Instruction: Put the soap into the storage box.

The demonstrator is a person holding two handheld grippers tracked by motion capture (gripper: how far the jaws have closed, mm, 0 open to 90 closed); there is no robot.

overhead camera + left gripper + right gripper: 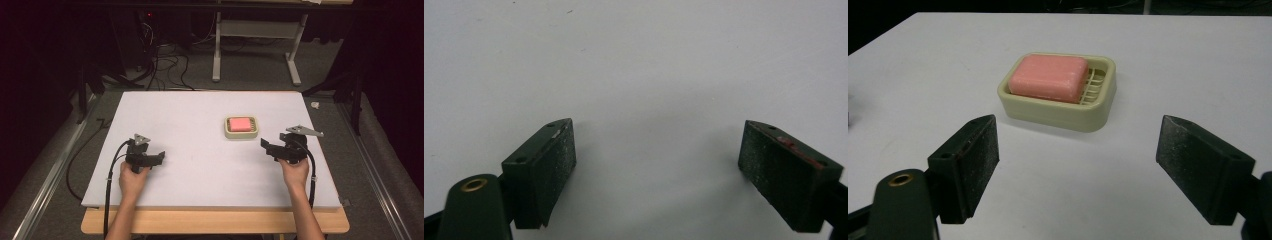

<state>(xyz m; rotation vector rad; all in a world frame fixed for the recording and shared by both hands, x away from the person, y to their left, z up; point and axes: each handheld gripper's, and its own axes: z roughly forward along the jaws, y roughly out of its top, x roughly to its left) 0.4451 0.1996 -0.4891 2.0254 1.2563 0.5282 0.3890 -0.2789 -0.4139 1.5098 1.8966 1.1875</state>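
Item one, as I logged it: a pink soap bar (1049, 77) lay in a cream soap dish (1083, 116), pushed toward one end so that the dish's slatted drain rack (1093, 83) showed bare at the other. The dish sat on the white table top (190, 115), right of the board's centre and toward its far half. Item two: my right gripper (268, 147) was near the dish, on its right and nearer me, apart from it, its jaws spread wide and holding nothing; in the right gripper view the dish stood ahead between the two black pads (973, 160), clear of both. Item three: my left gripper (159, 157) was well apart from the dish, off to its left and nearer me, jaws likewise wide and empty, with bare white surface between its pads (555, 160). Item four: each gripper was held in a hand (133, 180), with a black cable (108, 185) trailing back past the table's near wooden edge (215, 222).
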